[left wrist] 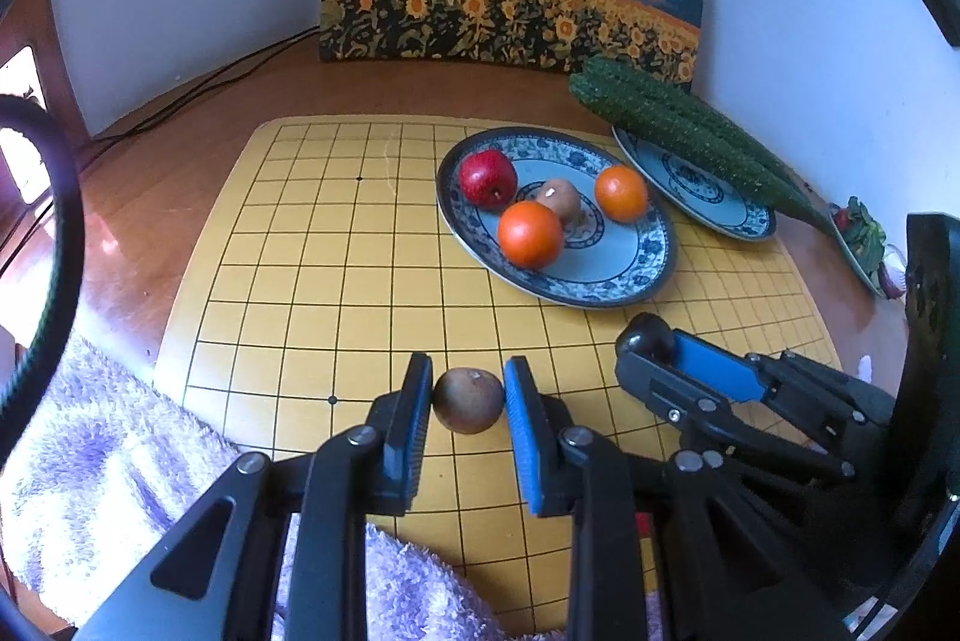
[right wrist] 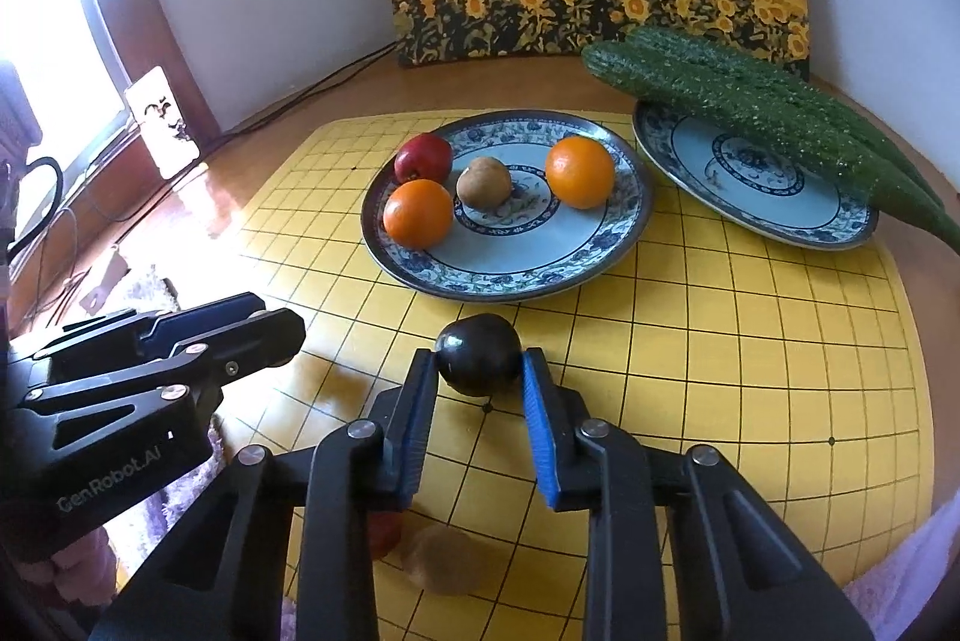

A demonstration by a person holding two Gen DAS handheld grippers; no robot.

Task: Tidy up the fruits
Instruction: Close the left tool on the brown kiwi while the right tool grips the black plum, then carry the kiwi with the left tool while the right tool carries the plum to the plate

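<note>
Right tongs (right wrist: 479,371) gripping dark plum (right wrist: 478,353)

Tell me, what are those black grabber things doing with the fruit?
A person is sorting fruit with two hand-held grippers. The left gripper is shut on a brown kiwi, and the right gripper is shut on a dark plum, both down at the yellow grid board. The fruit plate already holds a red apple, two oranges and another kiwi. Cucumbers lie across the second plate.

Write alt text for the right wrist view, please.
The right gripper has its jaws shut on a dark round fruit on a yellow grid board. Beyond, a patterned plate holds two oranges, an apple and a kiwi; cucumbers lie across a second plate.
</note>
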